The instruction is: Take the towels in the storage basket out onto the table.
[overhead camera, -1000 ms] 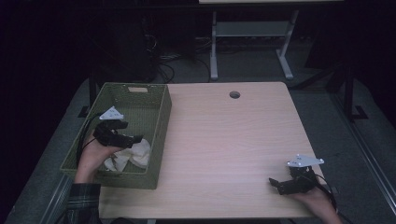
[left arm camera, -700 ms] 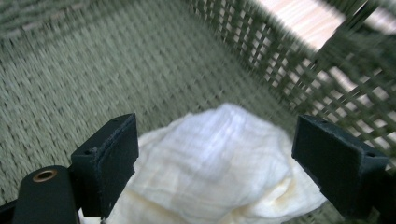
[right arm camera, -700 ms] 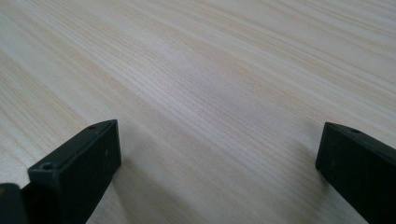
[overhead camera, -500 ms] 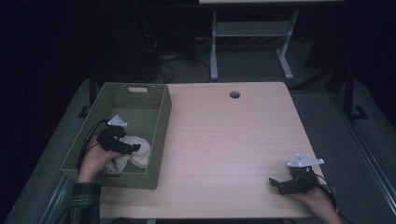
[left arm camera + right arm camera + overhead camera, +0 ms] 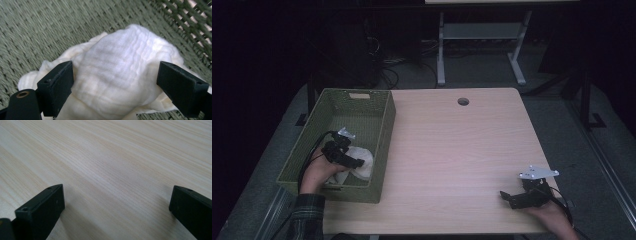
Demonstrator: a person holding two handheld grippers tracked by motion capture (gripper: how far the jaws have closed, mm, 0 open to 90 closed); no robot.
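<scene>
**Left claw wide over cloth in basket, right claw wide on bare table**

Near edge first. My right hand (image 5: 549,216) sits at the lower right of the high view, holding the right gripper (image 5: 507,197) low over the wooden table (image 5: 452,150). In the right gripper view its 2 black jaws stand wide apart with nothing but wood grain between them.

Lower left of the high view: my plaid sleeve (image 5: 307,212) and left hand (image 5: 319,172) reach into the green woven basket (image 5: 384,127), which sits on the table's left side. The left gripper (image 5: 115,80) is down inside it, cable (image 5: 312,155) looping off toward the basket's left wall.

White cloth (image 5: 120,67) lies crumpled on the basket floor, near the right wall, in the basket's near half. In the left gripper view my jaws are spread wide, 1 on each side of the cloth mound, not closed on it. Cannot tell if the pads touch the fabric.

Further up: round hole (image 5: 463,101) in the tabletop near the far edge. Beyond that, a white table frame (image 5: 477,35) on the dark floor.
</scene>
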